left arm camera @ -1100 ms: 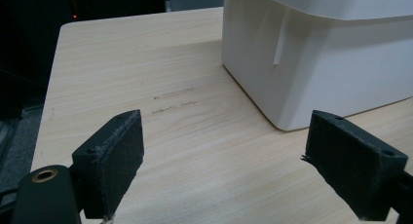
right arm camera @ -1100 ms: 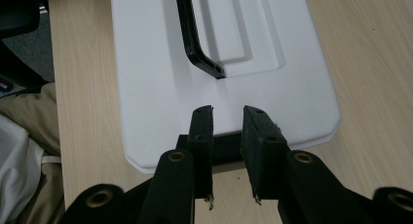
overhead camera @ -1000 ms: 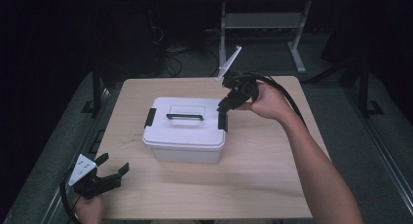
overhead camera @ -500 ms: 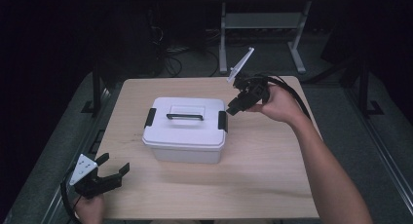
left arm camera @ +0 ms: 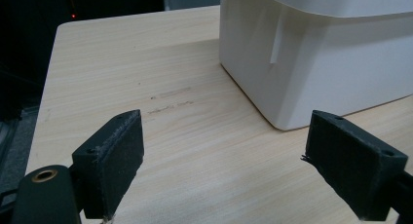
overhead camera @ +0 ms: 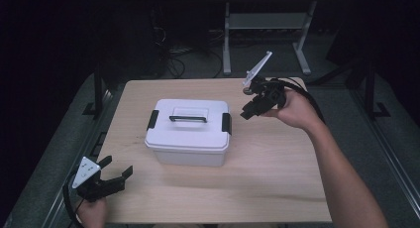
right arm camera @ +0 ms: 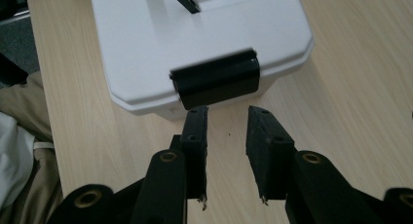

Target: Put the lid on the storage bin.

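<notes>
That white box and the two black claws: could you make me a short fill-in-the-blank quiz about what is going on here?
1. The lid of the white box has a carrying handle coloured ____.
2. The gripper nearer the box's side latch is the ____ gripper.
3. The left gripper sits near the table's front ____ corner.
4. The left gripper's jaws stand wide ____.

Missing words: black; right; left; open
</notes>
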Action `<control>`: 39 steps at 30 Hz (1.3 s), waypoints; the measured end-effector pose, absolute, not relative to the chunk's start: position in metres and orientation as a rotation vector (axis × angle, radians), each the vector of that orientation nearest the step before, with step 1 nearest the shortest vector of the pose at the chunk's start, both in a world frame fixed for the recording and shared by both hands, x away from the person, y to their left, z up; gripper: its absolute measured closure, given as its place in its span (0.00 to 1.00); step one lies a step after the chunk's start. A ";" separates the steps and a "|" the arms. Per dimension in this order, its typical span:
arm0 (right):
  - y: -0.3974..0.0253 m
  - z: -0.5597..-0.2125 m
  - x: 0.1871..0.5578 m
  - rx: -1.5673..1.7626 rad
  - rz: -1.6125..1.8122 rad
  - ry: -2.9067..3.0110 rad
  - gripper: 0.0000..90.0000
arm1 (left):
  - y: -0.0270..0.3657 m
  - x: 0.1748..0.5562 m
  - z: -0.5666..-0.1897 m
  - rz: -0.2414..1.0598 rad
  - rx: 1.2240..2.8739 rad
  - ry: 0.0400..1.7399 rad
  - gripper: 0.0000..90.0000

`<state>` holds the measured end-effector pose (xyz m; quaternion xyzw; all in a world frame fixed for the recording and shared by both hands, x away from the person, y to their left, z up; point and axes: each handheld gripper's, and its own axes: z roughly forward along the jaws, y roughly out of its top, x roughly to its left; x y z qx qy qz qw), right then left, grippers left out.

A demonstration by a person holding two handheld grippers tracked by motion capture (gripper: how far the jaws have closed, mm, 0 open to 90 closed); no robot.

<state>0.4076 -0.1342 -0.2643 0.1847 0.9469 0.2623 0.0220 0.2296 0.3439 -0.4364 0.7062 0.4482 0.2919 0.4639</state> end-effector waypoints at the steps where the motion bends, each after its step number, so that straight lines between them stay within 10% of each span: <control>1: -0.136 -0.265 0.407 0.578 0.814 2.932 0.77 | 0.344 0.230 -0.436 0.717 1.737 1.101 0.15; 39: -0.197 -0.294 0.390 0.744 0.841 2.896 0.69 | 0.342 0.230 -0.437 0.722 1.744 1.105 0.15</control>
